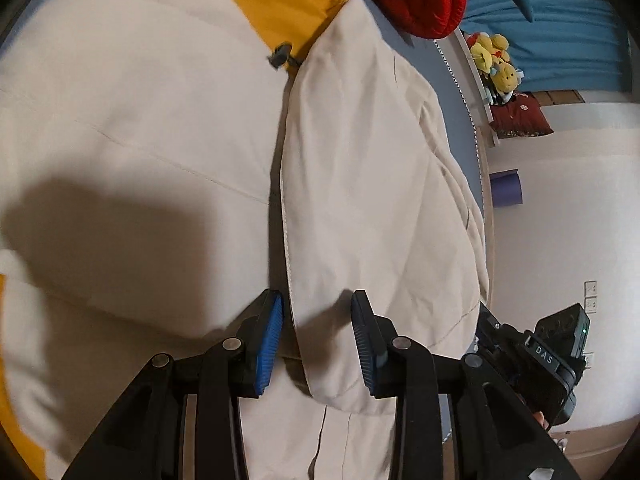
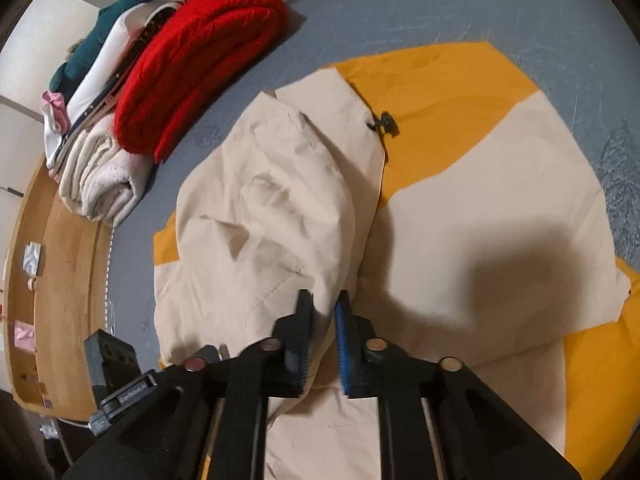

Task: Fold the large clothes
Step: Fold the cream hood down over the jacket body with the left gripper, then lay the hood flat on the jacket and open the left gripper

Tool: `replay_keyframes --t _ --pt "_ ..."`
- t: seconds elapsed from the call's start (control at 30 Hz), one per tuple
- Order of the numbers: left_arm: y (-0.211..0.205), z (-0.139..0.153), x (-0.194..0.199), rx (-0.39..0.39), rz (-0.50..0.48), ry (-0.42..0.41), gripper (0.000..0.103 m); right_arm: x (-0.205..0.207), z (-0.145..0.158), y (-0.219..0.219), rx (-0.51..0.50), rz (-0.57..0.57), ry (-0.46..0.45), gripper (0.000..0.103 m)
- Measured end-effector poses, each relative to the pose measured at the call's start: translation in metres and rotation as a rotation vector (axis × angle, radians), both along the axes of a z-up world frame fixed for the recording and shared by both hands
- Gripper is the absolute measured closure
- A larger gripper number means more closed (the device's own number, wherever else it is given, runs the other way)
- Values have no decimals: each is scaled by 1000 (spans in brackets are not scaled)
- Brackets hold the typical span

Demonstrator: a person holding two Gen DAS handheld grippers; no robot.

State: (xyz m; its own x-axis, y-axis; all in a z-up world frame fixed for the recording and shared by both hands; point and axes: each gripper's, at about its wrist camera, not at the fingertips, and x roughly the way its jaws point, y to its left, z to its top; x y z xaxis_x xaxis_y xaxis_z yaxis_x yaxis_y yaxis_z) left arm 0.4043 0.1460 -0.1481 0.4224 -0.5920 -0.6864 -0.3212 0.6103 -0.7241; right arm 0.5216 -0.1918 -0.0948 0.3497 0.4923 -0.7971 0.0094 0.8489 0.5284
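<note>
Cream cotton-like cloth with orange panels made up the large jacket point(image 1: 152, 128), which lay spread flat on a grey-blue table surface point(image 2: 420, 4). One cream sleeve point(image 1: 360, 184) was folded inward over the jacket body, running lengthwise from the shoulder toward the camera in the left wrist view. A small dark cord toggle point(image 1: 281, 56) sat at the edge of the orange panel near the collar.

The left gripper point(image 1: 318, 344) hovered low over the cuff end of that sleeve. Its blue-padded jaws stood apart, with the sleeve's edge lying between them; neither pad was seen pressing the cloth, so the grip was judged released.

The right gripper point(image 2: 324, 344) was positioned at the near edge of the bunched sleeve. Its jaws were drawn close together with a fold of cream sleeve cloth pinched between the pads, and it was judged clenched on the sleeve.

Beyond the jacket, at the far-left side of the table in the right wrist view, a stack of folded garments was noted: a red knitted sweater point(image 2: 200, 60) on top, a cream towel-like bundle point(image 2: 100, 184) beside it, and a dark teal garment point(image 2: 132, 12) behind. A wooden shelf point(image 2: 64, 280) ran alongside the table edge. In the left wrist view, yellow plush toys point(image 1: 494, 64) rested on a distant ledge.
</note>
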Motion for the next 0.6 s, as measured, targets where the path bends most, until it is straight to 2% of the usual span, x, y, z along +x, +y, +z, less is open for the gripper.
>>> replay_keyframes --t 0.03,0.1,0.13,0.23,0.3,0.33,0.4,0.47,0.5,0.53,0.6 --pt "3 1 0 13 12 5 101 0 1 -1 -1 -2 -5 97" --pt "9 17 -2 11 35 -10 102 1 5 -5 8 -8 -15 99" --pt "8 34 -4 10 34 -55 102 1 8 -6 17 -10 -22 100" --pt "3 104 -11 141 0 -266 103 -5 32 -12 112 -19 -117 101" --pt "5 124 -17 211 3 -325 103 -9 50 -15 172 -22 -201 101" --pt "6 127 -18 260 13 -324 102 -11 54 -17 189 -31 -221 101" --pt "4 119 -17 297 10 -279 102 -10 41 -18 150 -53 -164 101" --pt "-5 94 -11 311 -37 -161 102 -7 15 -16 84 -61 -46 101" --pt "-14 76 -8 315 -73 -89 102 -6 -8 -14 11 -74 54 101" --pt "-21 57 -5 319 -106 -18 102 -7 -23 -14 -28 -84 112 101" --pt "-24 35 -3 331 -109 67 97 -8 -44 -13 -89 -94 167 101"
